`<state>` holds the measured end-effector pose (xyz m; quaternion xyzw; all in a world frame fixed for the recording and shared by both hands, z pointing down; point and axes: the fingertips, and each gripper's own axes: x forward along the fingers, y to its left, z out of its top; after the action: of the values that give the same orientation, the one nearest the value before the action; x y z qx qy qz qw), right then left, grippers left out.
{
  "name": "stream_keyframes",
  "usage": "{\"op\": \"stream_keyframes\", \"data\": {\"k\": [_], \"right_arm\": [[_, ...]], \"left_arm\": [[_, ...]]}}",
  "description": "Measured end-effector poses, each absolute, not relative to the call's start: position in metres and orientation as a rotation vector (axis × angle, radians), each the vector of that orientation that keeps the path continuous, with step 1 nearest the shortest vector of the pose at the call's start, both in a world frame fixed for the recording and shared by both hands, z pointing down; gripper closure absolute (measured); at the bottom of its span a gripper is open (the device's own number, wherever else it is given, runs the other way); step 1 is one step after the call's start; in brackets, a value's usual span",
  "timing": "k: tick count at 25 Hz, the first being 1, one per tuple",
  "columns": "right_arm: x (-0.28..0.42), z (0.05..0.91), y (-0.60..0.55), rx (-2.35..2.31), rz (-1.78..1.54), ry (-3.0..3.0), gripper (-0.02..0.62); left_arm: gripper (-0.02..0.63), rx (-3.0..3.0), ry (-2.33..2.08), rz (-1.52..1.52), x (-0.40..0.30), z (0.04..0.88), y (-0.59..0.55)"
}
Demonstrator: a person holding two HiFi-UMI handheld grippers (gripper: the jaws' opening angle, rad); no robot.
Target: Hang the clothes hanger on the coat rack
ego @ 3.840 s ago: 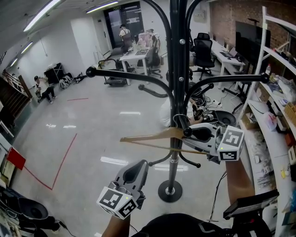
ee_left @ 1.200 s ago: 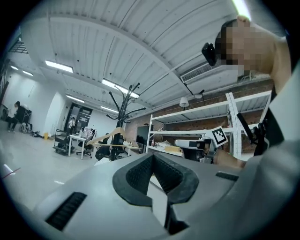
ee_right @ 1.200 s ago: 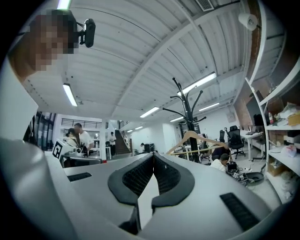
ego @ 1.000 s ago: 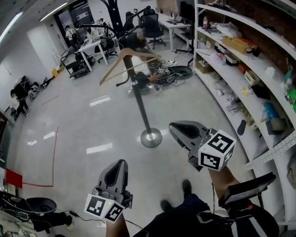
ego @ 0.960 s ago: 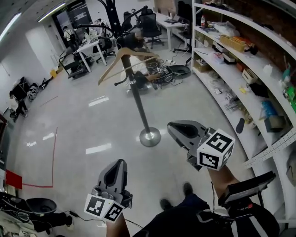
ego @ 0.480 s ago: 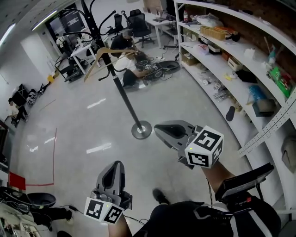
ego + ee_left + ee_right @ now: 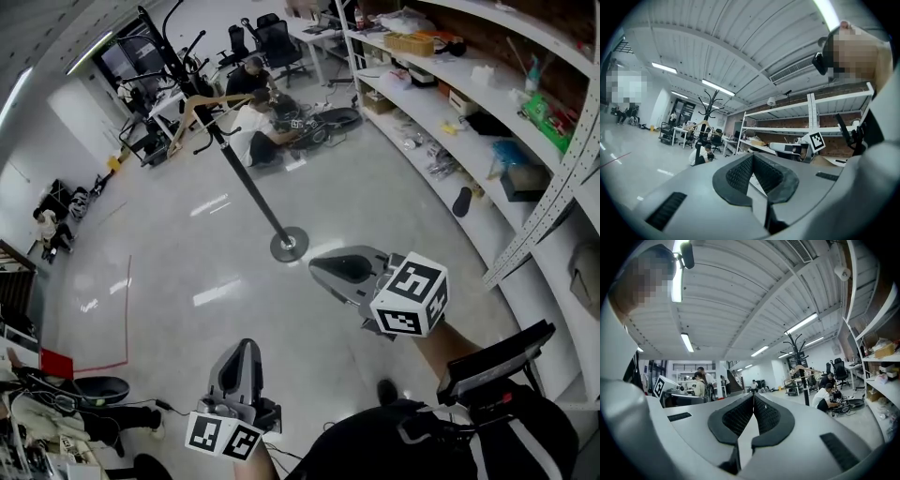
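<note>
The black coat rack (image 7: 246, 178) stands on its round base (image 7: 289, 246) well ahead of me on the shiny floor. The wooden clothes hanger (image 7: 200, 105) hangs on one of its upper arms, free of both grippers. My left gripper (image 7: 246, 346) is low and near me, shut and empty. My right gripper (image 7: 315, 267) is higher, also shut and empty, pointing towards the rack's base. The left gripper view shows its jaws (image 7: 752, 157) closed, with the rack (image 7: 706, 107) and hanger (image 7: 697, 125) far off. In the right gripper view, closed jaws (image 7: 753, 396) frame the distant rack (image 7: 799, 348) and hanger (image 7: 806, 371).
Long white shelves (image 7: 441, 94) loaded with boxes run along the right. A person (image 7: 249, 136) sits on the floor just behind the rack among cables. Desks and office chairs (image 7: 272, 33) stand further back. A red tape line (image 7: 127, 309) marks the floor at left.
Both grippers and the head view have drawn back from the rack, which now looks smaller and farther away. The hanger stays on the rack. Both grippers remain shut.
</note>
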<state>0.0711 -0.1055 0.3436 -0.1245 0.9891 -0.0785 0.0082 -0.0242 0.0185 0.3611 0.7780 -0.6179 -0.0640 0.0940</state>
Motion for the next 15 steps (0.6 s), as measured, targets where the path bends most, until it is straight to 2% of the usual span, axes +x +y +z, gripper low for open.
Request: {"op": "stream_keyframes", "data": {"k": [15], "right_arm": [[0.098, 0.358, 0.102, -0.543, -0.207, 3.118, 0.587]], "left_arm": [[0.606, 2.356, -1.715, -0.242, -0.01, 0.383, 0.206]]}}
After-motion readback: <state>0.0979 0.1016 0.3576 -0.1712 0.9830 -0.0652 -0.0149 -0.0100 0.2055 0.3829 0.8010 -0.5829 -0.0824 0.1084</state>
